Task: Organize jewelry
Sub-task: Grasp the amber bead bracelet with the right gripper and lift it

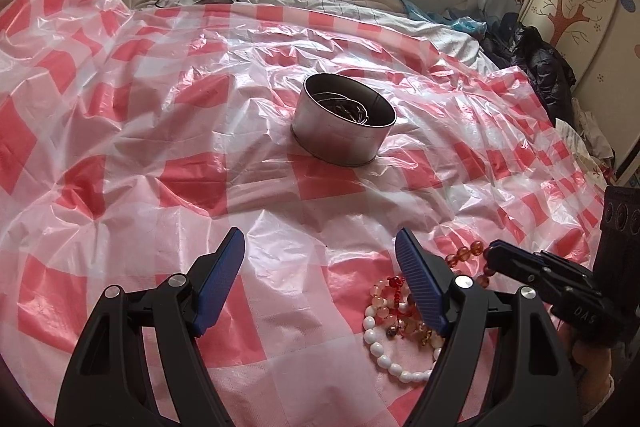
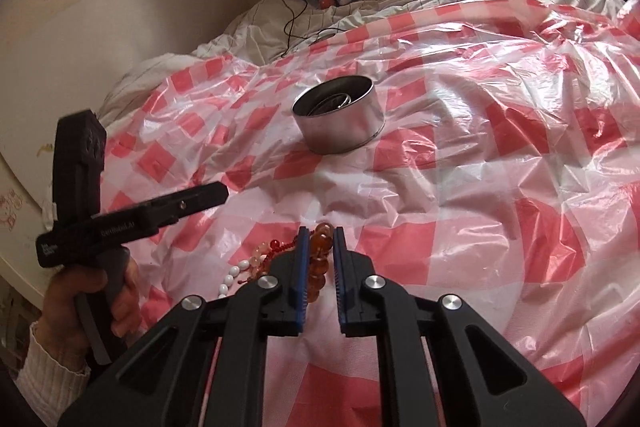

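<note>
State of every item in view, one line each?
Tin: upright, open, metal pieces inside.
Amber beads: pinched between the right tool's pads.
White beads: loose on the sheet.
Pink beads: heaped beside the white ones.
Left tool: open, empty.
Right tool: shut on amber beads.

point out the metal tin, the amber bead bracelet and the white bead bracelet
metal tin [image 1: 336, 141]: left wrist view, on its outer side wall
amber bead bracelet [image 2: 320, 247]: right wrist view, on a bead between the right gripper's pads
white bead bracelet [image 1: 378, 349]: left wrist view, on a bead along its left curve
</note>
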`<state>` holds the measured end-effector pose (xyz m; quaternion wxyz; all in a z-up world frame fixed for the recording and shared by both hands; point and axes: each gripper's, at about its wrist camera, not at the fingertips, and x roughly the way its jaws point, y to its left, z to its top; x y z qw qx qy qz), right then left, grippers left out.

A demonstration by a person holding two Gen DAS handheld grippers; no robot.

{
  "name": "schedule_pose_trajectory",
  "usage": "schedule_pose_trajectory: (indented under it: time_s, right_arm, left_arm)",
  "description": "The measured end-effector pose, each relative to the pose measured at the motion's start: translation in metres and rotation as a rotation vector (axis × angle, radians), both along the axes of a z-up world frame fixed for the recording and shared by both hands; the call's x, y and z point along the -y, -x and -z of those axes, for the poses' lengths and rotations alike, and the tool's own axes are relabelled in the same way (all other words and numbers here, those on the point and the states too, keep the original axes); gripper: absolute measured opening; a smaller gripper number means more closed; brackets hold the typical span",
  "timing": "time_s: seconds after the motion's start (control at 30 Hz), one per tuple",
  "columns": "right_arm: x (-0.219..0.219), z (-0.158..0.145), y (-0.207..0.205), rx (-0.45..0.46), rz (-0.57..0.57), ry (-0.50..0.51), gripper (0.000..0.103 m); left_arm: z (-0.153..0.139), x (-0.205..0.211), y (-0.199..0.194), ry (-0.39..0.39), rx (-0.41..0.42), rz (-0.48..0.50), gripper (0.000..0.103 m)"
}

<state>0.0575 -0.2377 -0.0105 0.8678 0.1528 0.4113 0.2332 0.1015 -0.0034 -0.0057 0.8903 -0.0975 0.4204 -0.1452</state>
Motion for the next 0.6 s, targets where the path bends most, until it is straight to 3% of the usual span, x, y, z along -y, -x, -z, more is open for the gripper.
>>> schedule_pose_trajectory:
  time_s: [0.13,0.23,0.4,0.53,0.6]
  right_arm:
    - [0.019,-0.011,0.000,0.028,0.055,-0.065,0.012]
    - [0.030,-0.012,0.000,0.029,0.095,-0.093,0.012]
    - [0.041,-0.013,-0.001,0.033,0.128,-0.129,0.012]
    - [0.045,-0.014,-0.002,0.038,0.135,-0.142,0.012]
    - [0.045,-0.014,-0.002,0.036,0.132,-0.143,0.012]
  left_arm:
    - [0.002,0.014,-0.001,0.024,0.009,0.071,0.074]
    - [0.001,0.045,0.002,-0.060,0.065,0.182,0.074]
    - [0.017,0.095,0.009,-0.277,0.090,0.341,0.074]
    - [0.023,0.107,0.010,-0.315,0.089,0.380,0.073]
    - [0.025,0.106,0.008,-0.286,0.071,0.388,0.050]
